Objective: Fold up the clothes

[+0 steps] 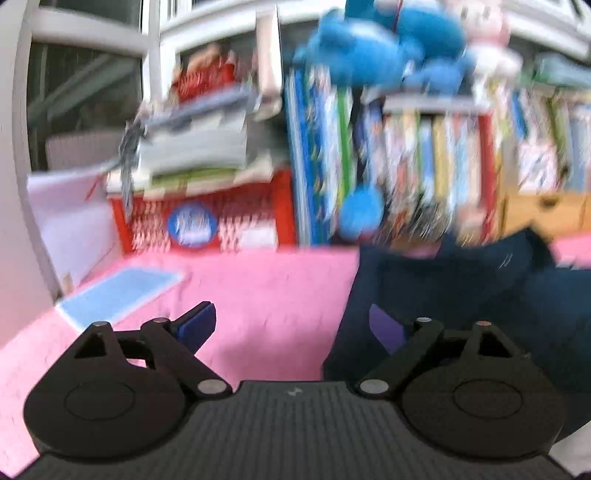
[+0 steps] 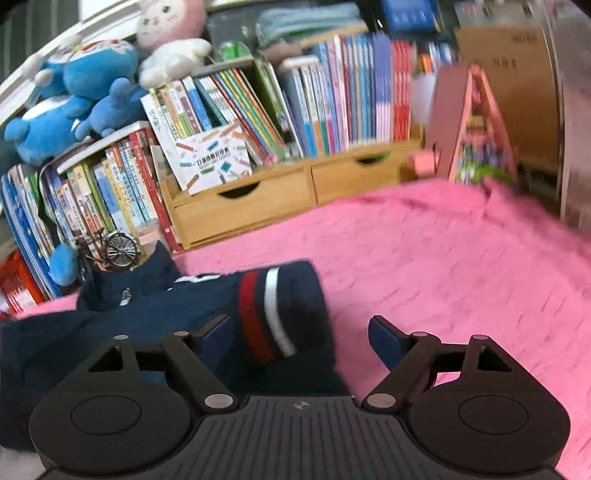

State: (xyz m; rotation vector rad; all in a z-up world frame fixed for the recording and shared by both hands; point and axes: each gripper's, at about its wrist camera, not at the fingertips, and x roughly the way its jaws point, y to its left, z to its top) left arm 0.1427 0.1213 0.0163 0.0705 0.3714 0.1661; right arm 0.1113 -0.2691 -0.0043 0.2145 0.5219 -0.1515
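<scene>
One navy garment (image 2: pixel 155 306), sleeve cuff with one red and one white stripe, lies crumpled on the pink blanket (image 2: pixel 443 266). Two hand-held grippers. Left hand-held gripper (image 1: pixel 291 326): jaws spread wide, nothing pinched, hanging over bare pink blanket with the garment's edge just beside its right finger (image 1: pixel 384 328). Right hand-held gripper (image 2: pixel 299 338): jaws spread, the striped cuff lies between them close to the left finger (image 2: pixel 214 336); pads not pressing it. Behind: two wooden drawers (image 2: pixel 295 192) under rows of books (image 2: pixel 332 92), blue plush toys (image 2: pixel 74 92), count unclear, one pink-white plush (image 2: pixel 170 33), one miniature bicycle (image 2: pixel 114 249). Left view is blurred.
</scene>
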